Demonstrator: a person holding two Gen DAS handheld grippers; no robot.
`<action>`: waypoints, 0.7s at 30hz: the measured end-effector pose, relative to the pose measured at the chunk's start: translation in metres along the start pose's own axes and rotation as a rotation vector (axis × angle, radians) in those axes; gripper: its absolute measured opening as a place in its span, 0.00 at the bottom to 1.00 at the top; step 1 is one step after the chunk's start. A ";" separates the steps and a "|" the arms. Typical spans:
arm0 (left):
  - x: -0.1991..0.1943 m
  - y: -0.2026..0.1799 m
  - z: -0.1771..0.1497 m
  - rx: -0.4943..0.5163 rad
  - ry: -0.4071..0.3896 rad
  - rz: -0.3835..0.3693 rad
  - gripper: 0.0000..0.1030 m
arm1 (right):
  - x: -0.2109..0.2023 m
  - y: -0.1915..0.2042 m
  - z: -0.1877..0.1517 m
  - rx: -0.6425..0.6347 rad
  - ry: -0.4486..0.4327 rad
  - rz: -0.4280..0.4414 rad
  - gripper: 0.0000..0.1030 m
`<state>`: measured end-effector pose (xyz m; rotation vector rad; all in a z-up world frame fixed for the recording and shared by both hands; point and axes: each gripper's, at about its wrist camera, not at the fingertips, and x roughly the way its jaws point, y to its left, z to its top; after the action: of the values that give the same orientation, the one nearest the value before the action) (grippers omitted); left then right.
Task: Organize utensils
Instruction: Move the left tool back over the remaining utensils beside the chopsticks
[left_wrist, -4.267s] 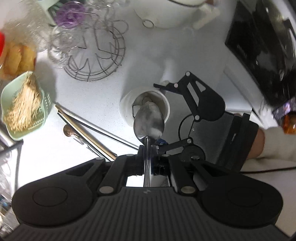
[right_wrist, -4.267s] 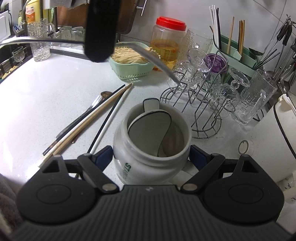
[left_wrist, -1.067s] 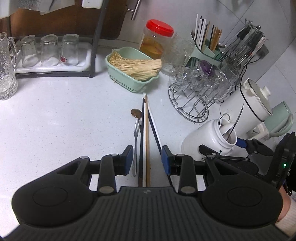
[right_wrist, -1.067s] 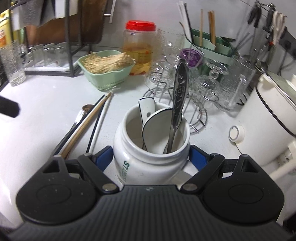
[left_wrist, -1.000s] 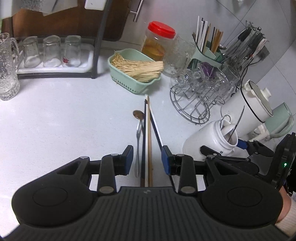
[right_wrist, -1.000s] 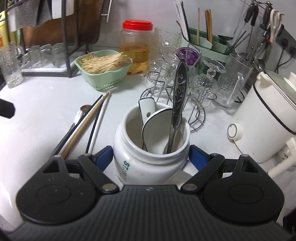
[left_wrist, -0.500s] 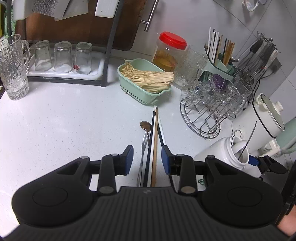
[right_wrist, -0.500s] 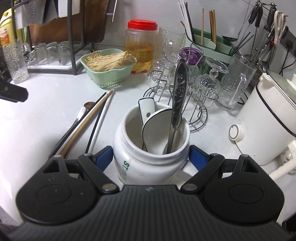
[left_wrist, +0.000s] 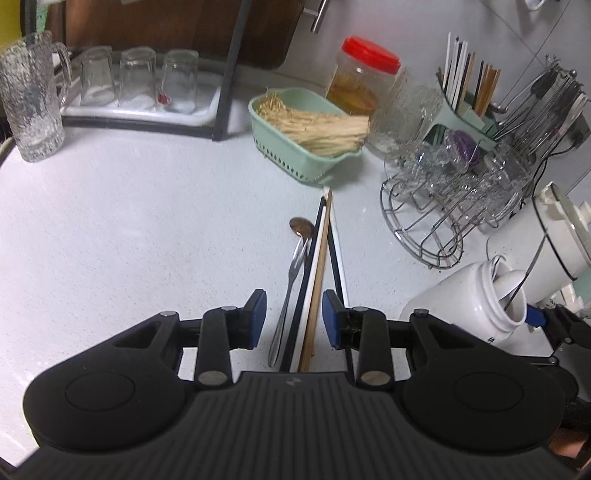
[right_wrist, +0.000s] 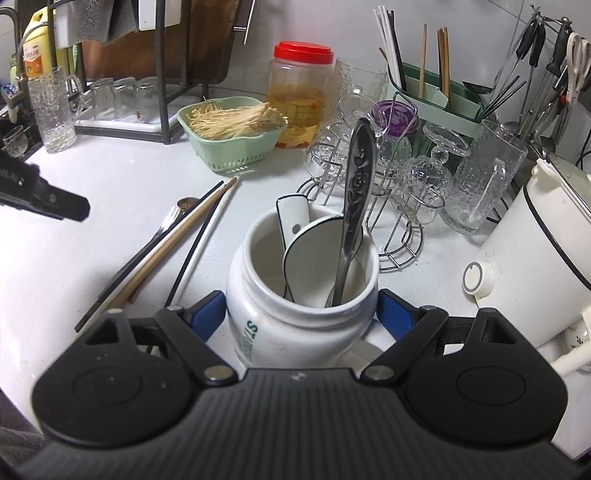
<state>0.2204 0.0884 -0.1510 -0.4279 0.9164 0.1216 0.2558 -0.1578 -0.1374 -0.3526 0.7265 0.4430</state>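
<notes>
Basket (left_wrist: 295, 155) beyond chopsticks (left_wrist: 317, 280), rack (left_wrist: 439, 221) beside

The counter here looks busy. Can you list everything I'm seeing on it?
white jar: one, front, between the right tool's pads
ceramic spoon: one, white, in the jar
metal spoon: one, silver, in the jar
chopsticks: several, black, white and wood, flat mid-counter
small spoon: one, silver, beside the chopsticks
green basket: one, holds pale noodles
red-lidded jar: one, at the back
wire rack: one, holds clear glasses
chopstick holder: one, green, back right
kettle: one, white, right
left tool: open, over the chopsticks
right tool: shut on the jar
</notes>
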 end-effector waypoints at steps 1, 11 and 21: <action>0.005 0.000 0.001 -0.001 0.014 -0.002 0.37 | 0.001 -0.001 0.000 0.000 -0.001 0.000 0.88; 0.060 0.002 0.018 0.022 0.105 0.026 0.37 | 0.008 -0.010 0.005 0.002 -0.014 -0.002 0.88; 0.093 0.009 0.034 0.000 0.150 -0.002 0.36 | 0.010 -0.012 0.006 -0.011 -0.017 0.007 0.88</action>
<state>0.2997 0.1029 -0.2092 -0.4424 1.0638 0.0884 0.2718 -0.1624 -0.1384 -0.3563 0.7086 0.4562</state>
